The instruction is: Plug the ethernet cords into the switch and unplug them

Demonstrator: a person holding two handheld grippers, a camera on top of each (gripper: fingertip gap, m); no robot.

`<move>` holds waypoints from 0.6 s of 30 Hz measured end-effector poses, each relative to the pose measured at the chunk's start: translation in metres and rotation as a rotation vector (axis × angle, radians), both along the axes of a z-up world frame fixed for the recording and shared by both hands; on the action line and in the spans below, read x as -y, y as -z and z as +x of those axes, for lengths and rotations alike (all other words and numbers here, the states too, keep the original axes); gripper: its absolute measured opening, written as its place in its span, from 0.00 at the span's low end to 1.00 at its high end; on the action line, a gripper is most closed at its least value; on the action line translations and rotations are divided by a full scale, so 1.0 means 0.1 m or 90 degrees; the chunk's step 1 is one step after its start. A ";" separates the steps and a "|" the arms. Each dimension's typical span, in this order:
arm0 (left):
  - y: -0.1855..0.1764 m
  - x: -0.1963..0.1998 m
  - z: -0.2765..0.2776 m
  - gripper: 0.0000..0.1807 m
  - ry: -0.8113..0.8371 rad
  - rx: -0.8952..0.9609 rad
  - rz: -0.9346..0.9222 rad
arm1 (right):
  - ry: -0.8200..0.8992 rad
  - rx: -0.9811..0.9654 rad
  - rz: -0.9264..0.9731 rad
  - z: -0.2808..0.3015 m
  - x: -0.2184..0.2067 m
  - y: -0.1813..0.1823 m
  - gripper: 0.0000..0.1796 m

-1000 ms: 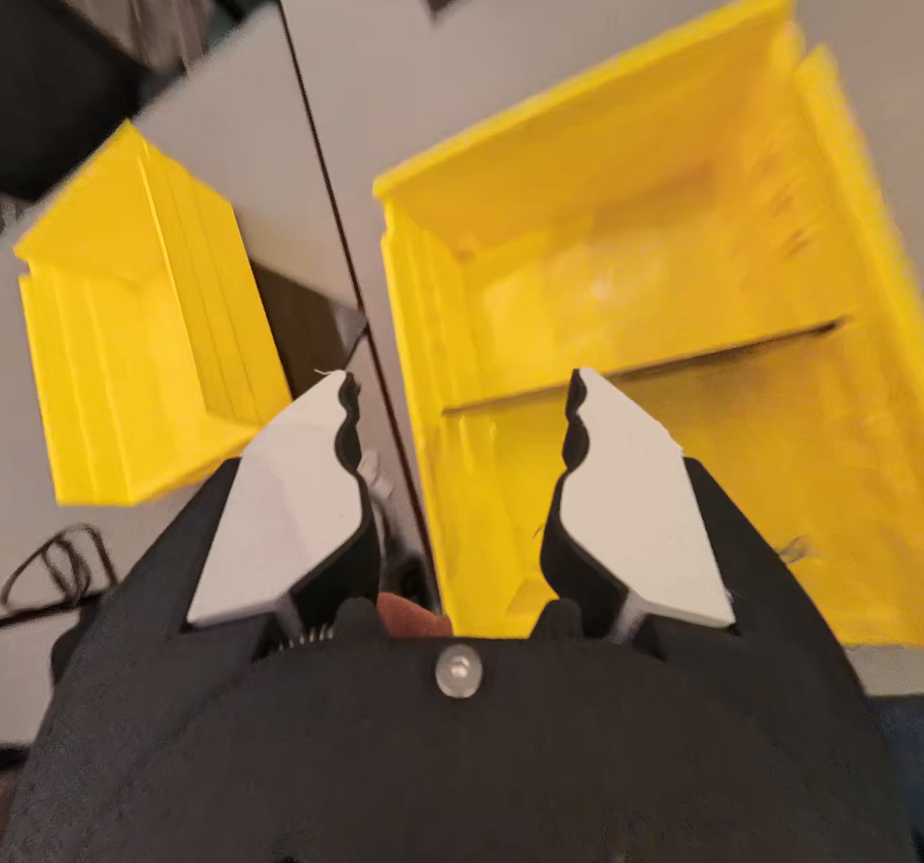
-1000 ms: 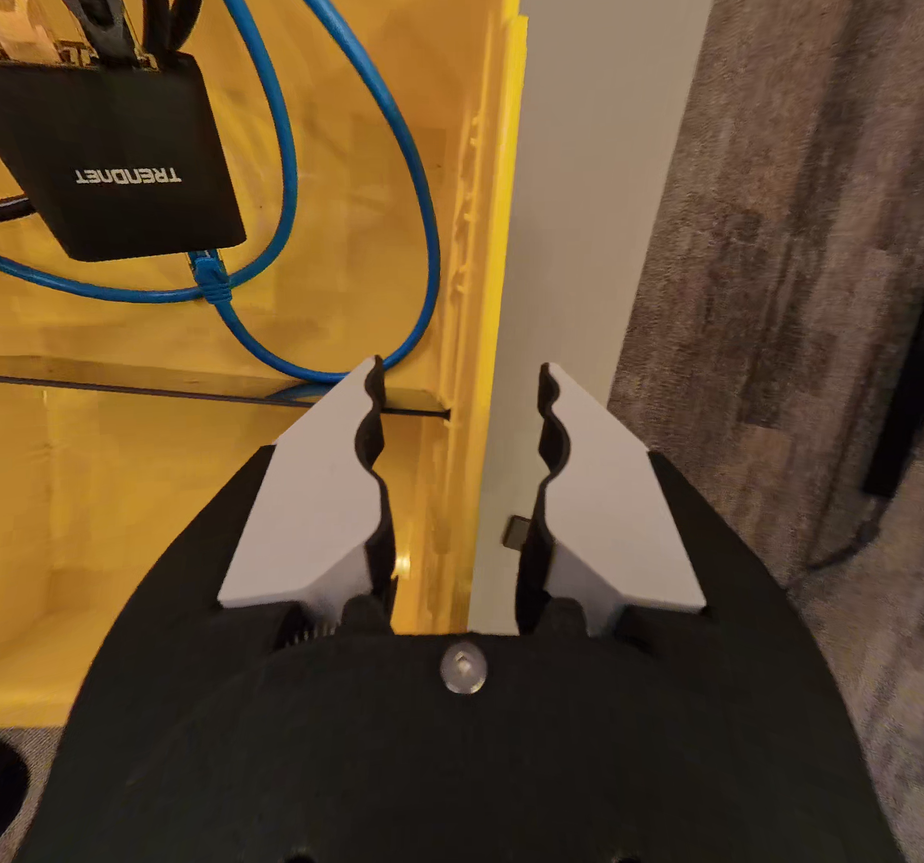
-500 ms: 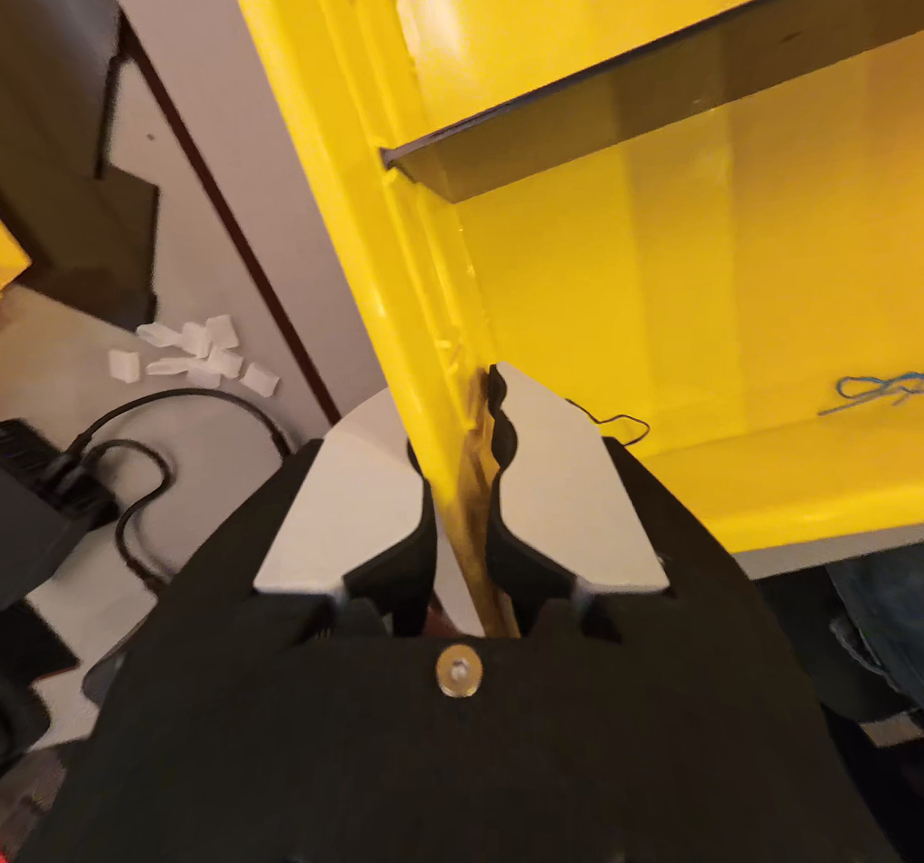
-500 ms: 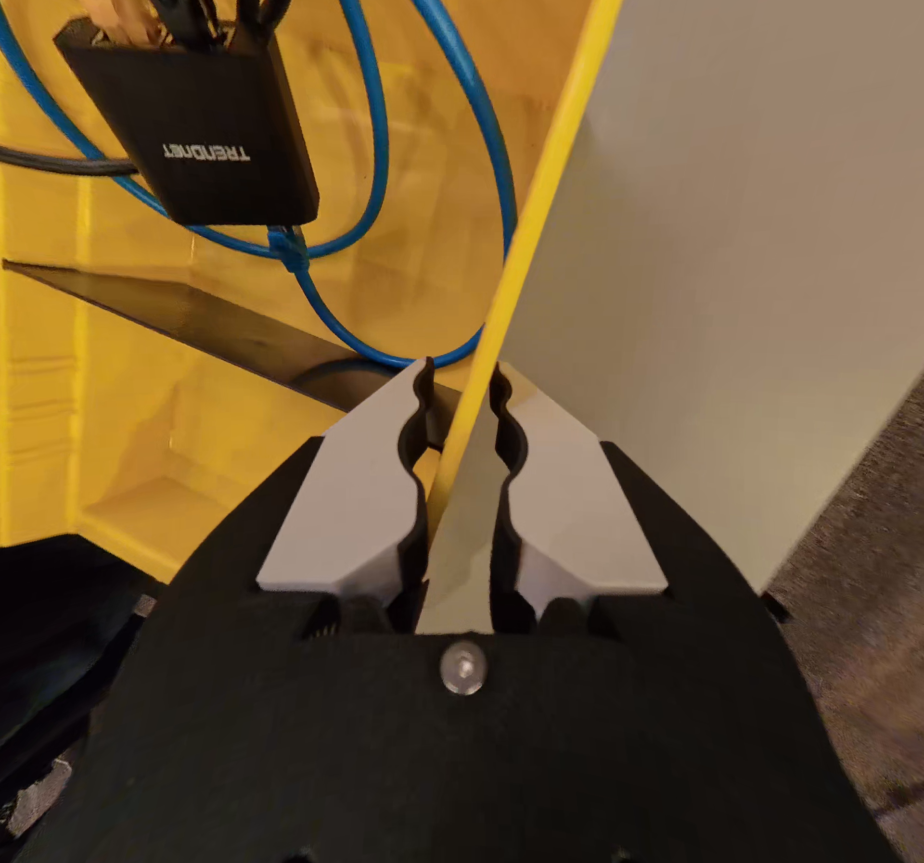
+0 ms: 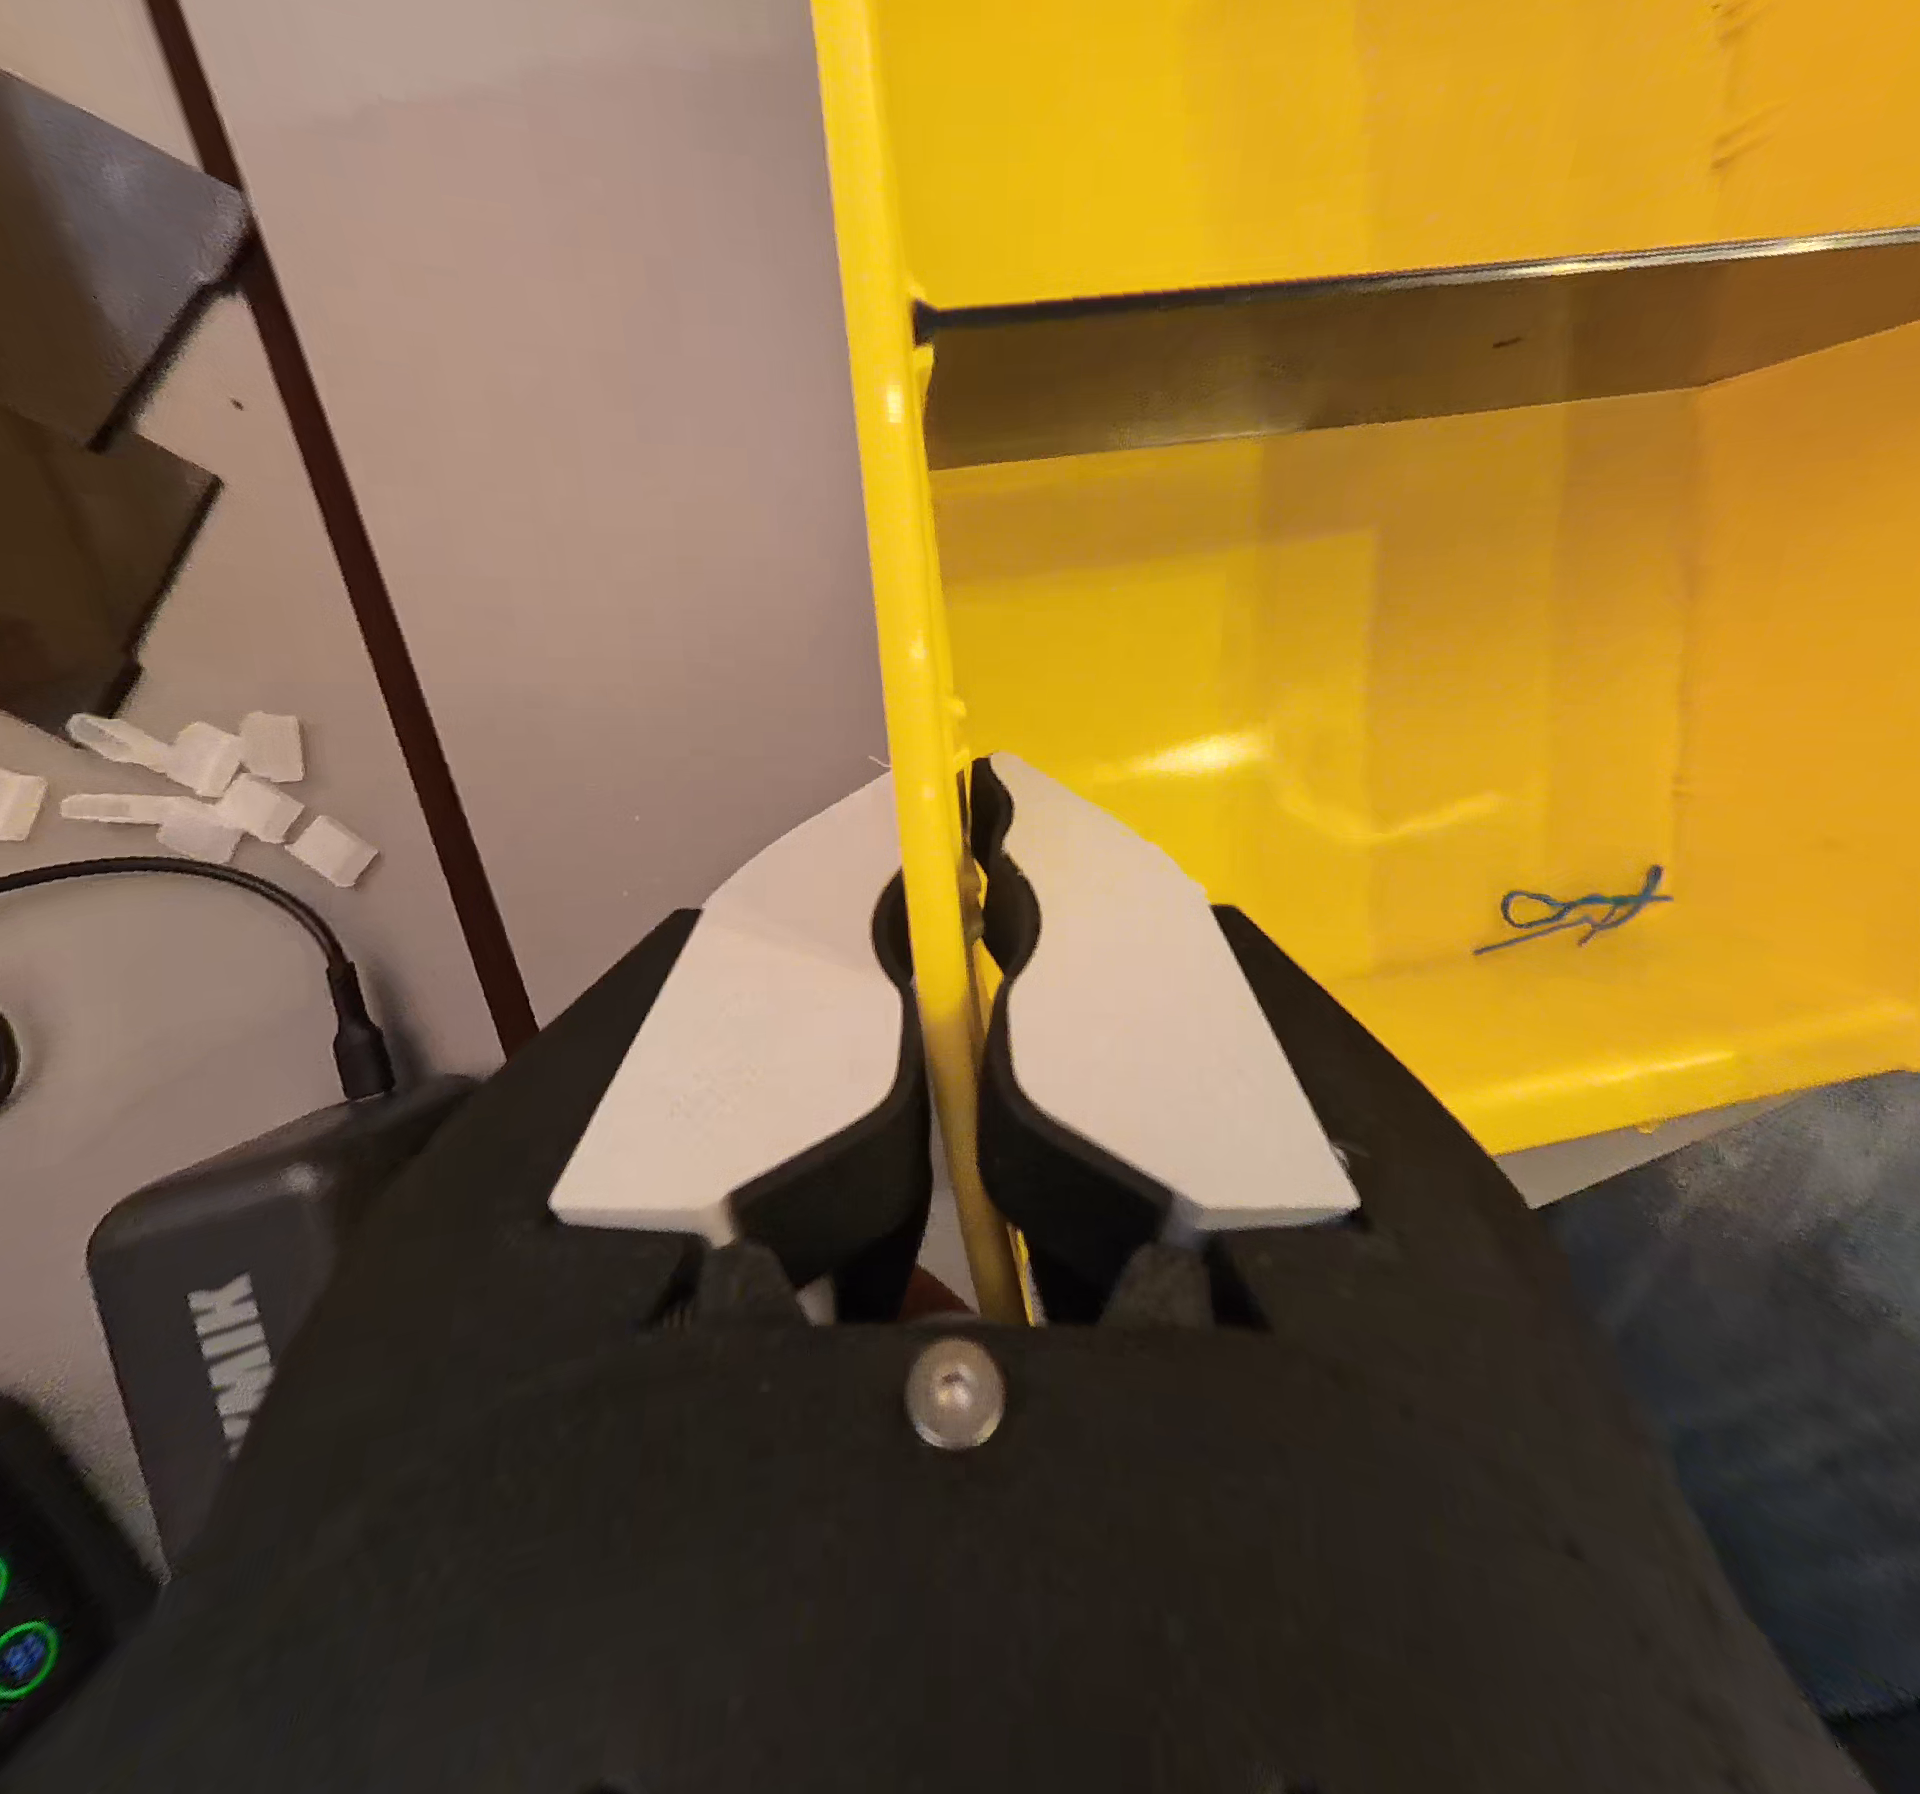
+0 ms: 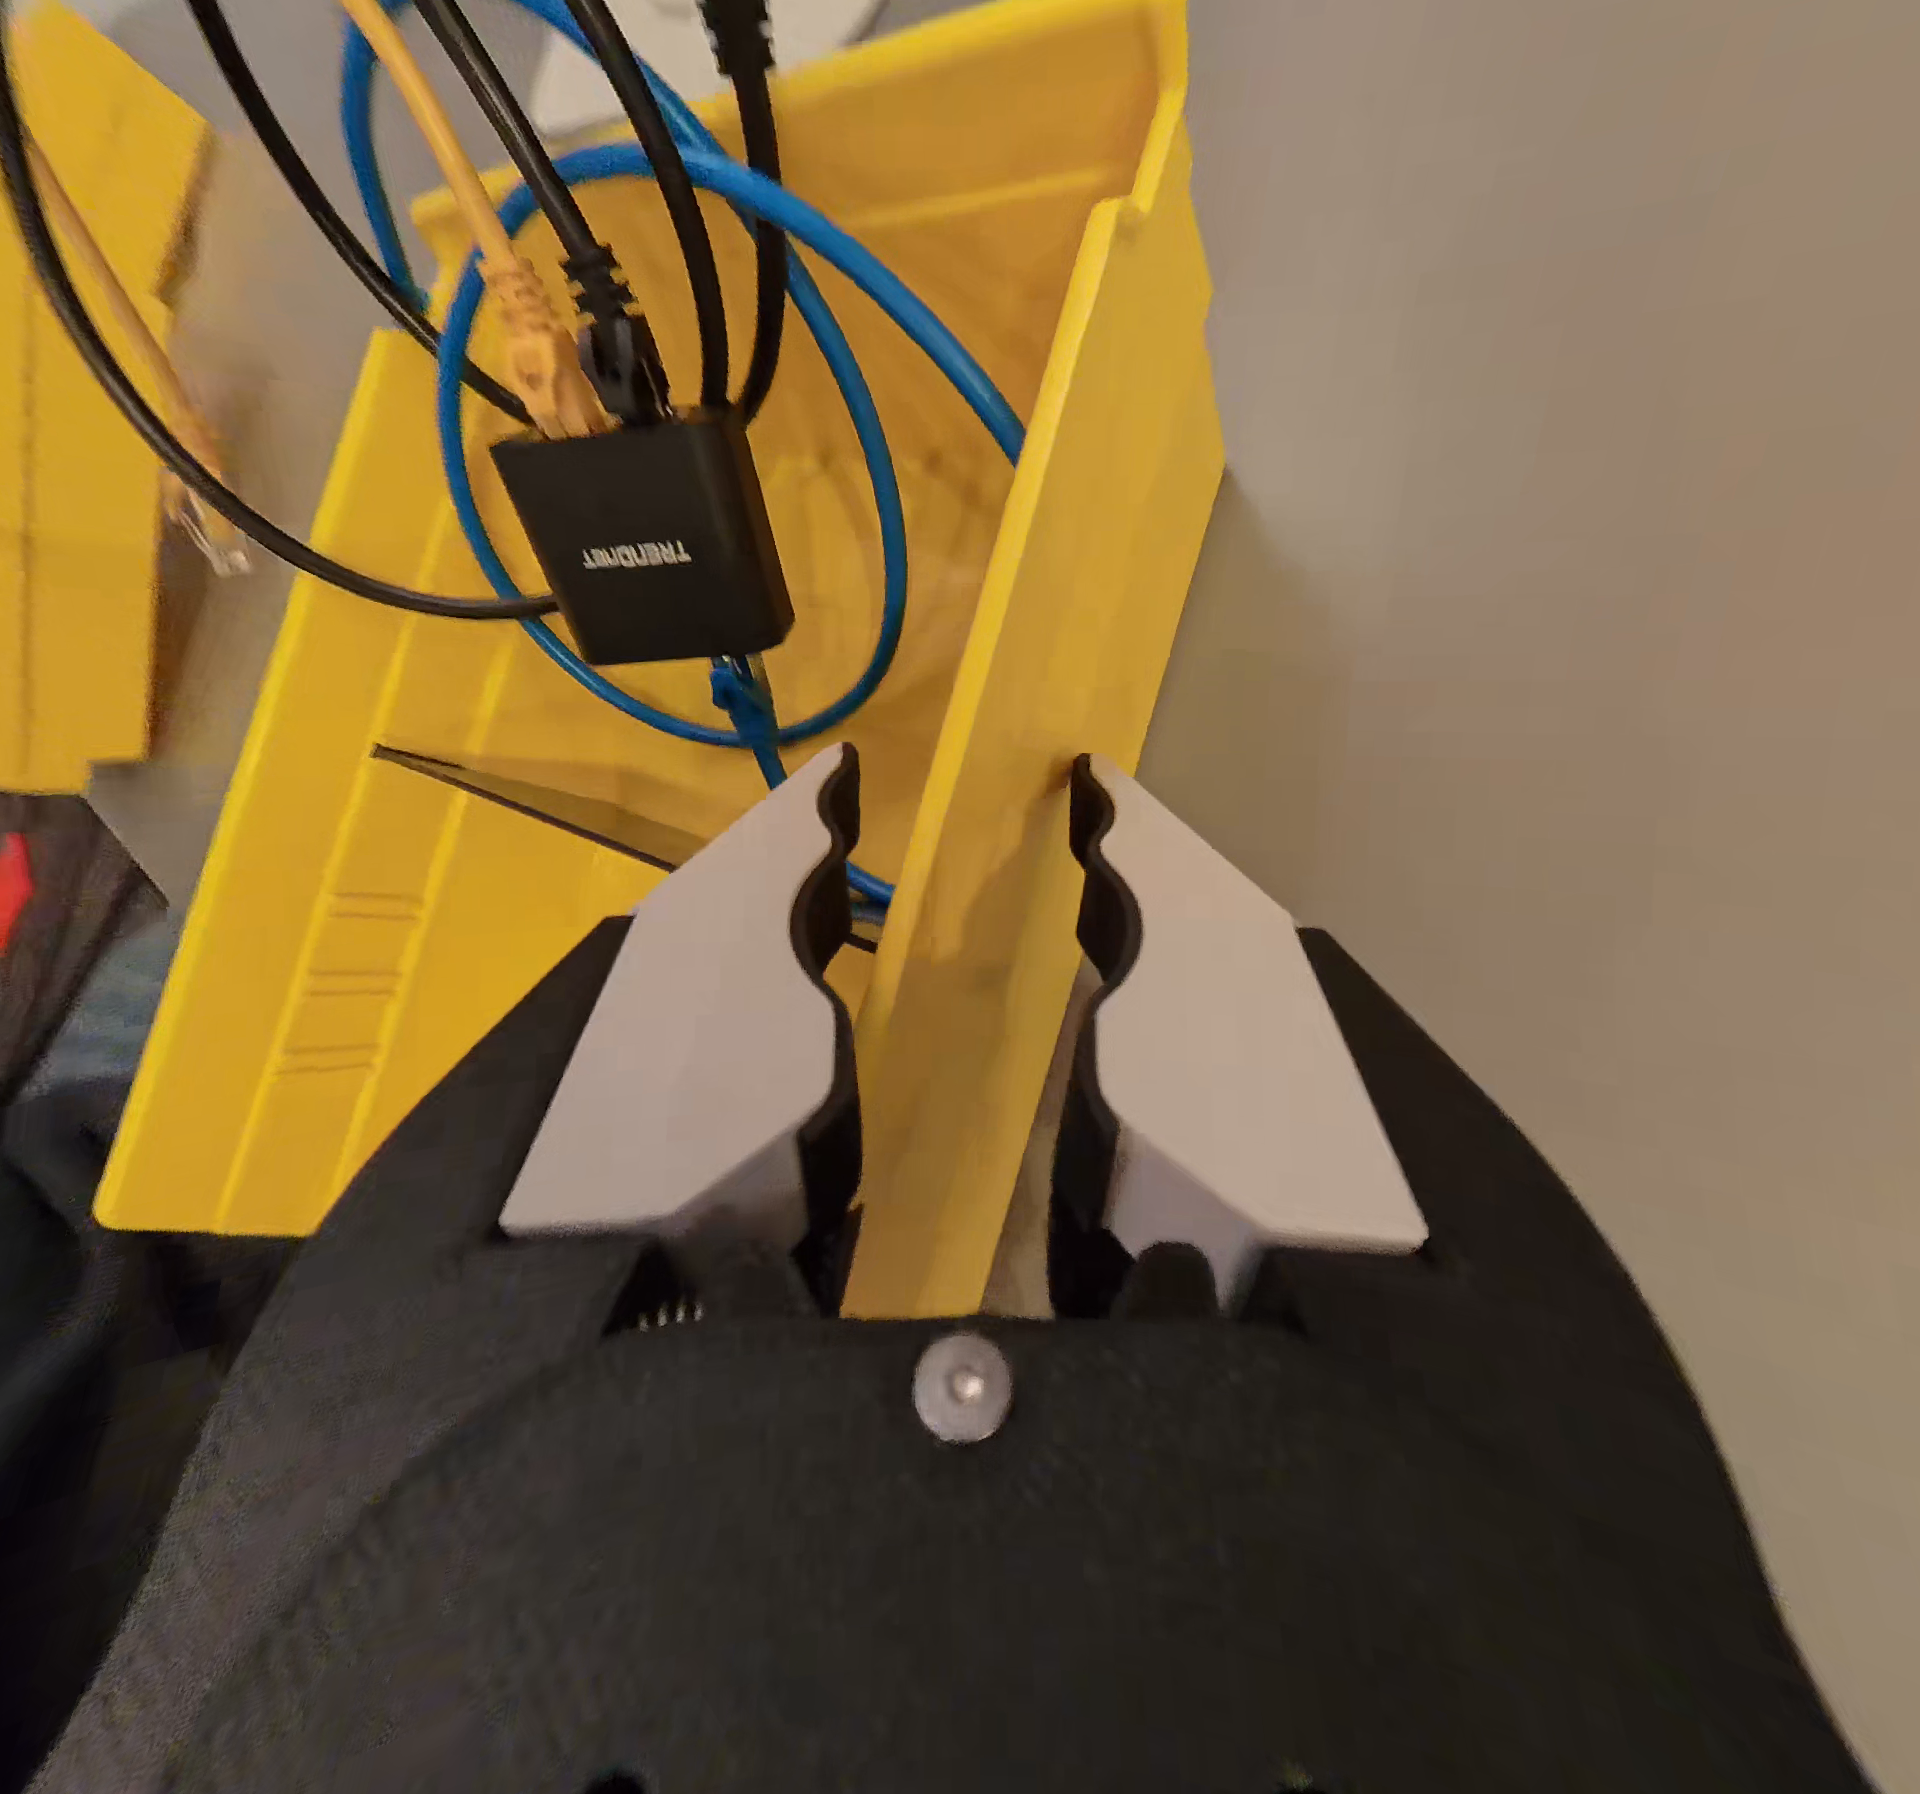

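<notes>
A black switch point(image 6: 644, 539) lies in the far compartment of a yellow bin point(image 6: 1039, 601). An orange cord point(image 6: 520, 331) and a black cord point(image 6: 613, 331) are plugged into its far side. A blue cord point(image 6: 883, 518) loops around it. My right gripper point(image 6: 964, 757) straddles the bin's right wall, fingers touching both faces. My left gripper point(image 5: 945, 788) is shut on the bin's left wall point(image 5: 883, 497). A black divider point(image 5: 1455, 342) crosses the bin. The near compartment holds only a blue twist tie point(image 5: 1579, 913).
A second yellow bin point(image 6: 73, 394) stands to the left, with a loose orange plug point(image 6: 208, 518) hanging in front of it. Left of the bin on the white table are white plastic bits point(image 5: 208, 788), a dark box with a black lead point(image 5: 208, 1329) and a device with green lights point(image 5: 21, 1661).
Both grippers moved onto the bin's side walls from open in the air and closed on them. The right jaws now stand wider than half a second ago, and the bin looks tilted.
</notes>
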State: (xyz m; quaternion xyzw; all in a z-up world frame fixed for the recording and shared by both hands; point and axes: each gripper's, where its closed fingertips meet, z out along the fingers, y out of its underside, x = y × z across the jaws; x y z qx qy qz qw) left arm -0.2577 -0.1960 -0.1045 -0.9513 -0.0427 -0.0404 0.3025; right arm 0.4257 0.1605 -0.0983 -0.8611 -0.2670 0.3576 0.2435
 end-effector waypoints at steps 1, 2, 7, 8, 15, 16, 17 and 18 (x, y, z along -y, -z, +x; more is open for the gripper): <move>-0.06 0.01 0.00 0.03 -0.007 -0.002 0.019 | 0.009 -0.024 0.004 -0.16 0.02 -0.03 0.23; -0.13 0.02 -0.01 0.03 -0.016 -0.001 0.037 | 0.014 -0.045 0.010 -0.32 0.06 -0.05 0.24; -0.50 0.12 -0.08 0.03 -0.077 -0.006 0.132 | 0.008 -0.109 0.039 -1.22 0.32 -0.14 0.29; -0.57 0.16 -0.08 0.03 -0.088 -0.001 0.147 | 0.004 -0.116 0.044 -1.41 0.38 -0.14 0.30; -1.19 0.45 -0.12 0.02 -0.137 0.005 0.243 | -0.008 -0.173 0.067 -2.61 0.80 -0.24 0.35; -1.28 0.49 -0.12 0.02 -0.139 0.000 0.256 | -0.012 -0.182 0.067 -2.75 0.86 -0.25 0.35; -1.36 0.52 -0.12 0.02 -0.140 -0.006 0.265 | -0.017 -0.184 0.073 -2.89 0.91 -0.25 0.36; -1.44 0.55 -0.12 0.02 -0.140 -0.014 0.274 | -0.023 -0.185 0.076 -3.04 0.96 -0.25 0.36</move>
